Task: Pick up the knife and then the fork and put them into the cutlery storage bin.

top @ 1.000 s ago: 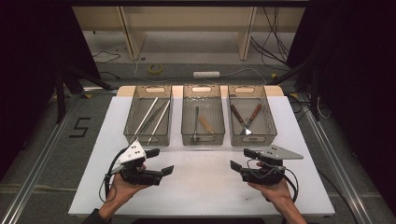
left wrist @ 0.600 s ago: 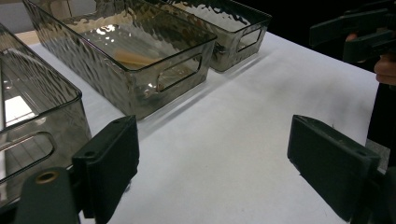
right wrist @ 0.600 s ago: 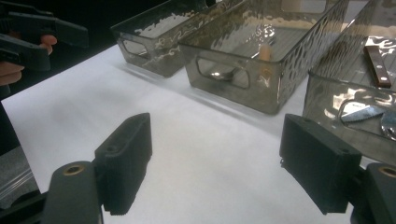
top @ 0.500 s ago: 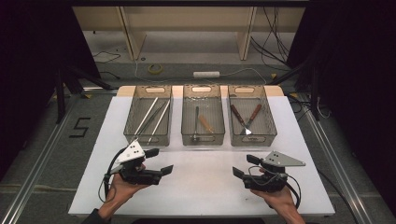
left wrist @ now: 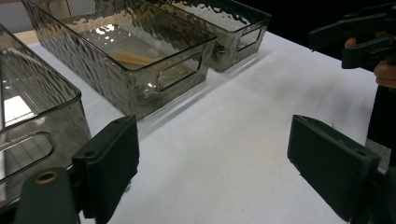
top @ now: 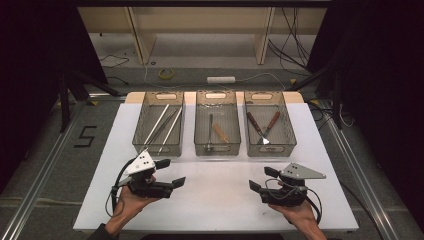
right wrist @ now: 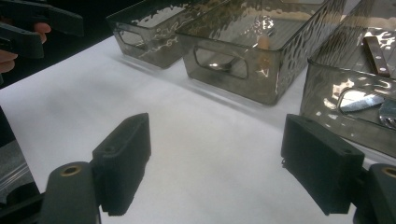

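Observation:
Three smoked clear bins stand in a row at the back of the white table (top: 220,205). The left bin (top: 140,142) holds long metal rods. A wooden-handled tool lies in the middle bin (top: 216,150), and brown-handled utensils (top: 260,129) lie in the right bin (top: 274,149). My left gripper (top: 171,172) is held open above the table's front left, jaws pointing right, nothing between them. At the front right my right gripper (top: 261,179) is open and empty too, jaws pointing left. In the left gripper view the left gripper (left wrist: 219,168) faces the middle bin (left wrist: 177,79). In the right gripper view the right gripper (right wrist: 224,172) faces bare table.
Bare white tabletop lies between the two grippers and in front of the bins. Dark curtains flank the table. Behind it on the floor are cables, a power strip (top: 220,79) and a tape roll (top: 166,73). Metal rails run along both sides.
The right gripper has drifted slightly right and toward the table's front edge. The left gripper has stayed in place. Both remain open.

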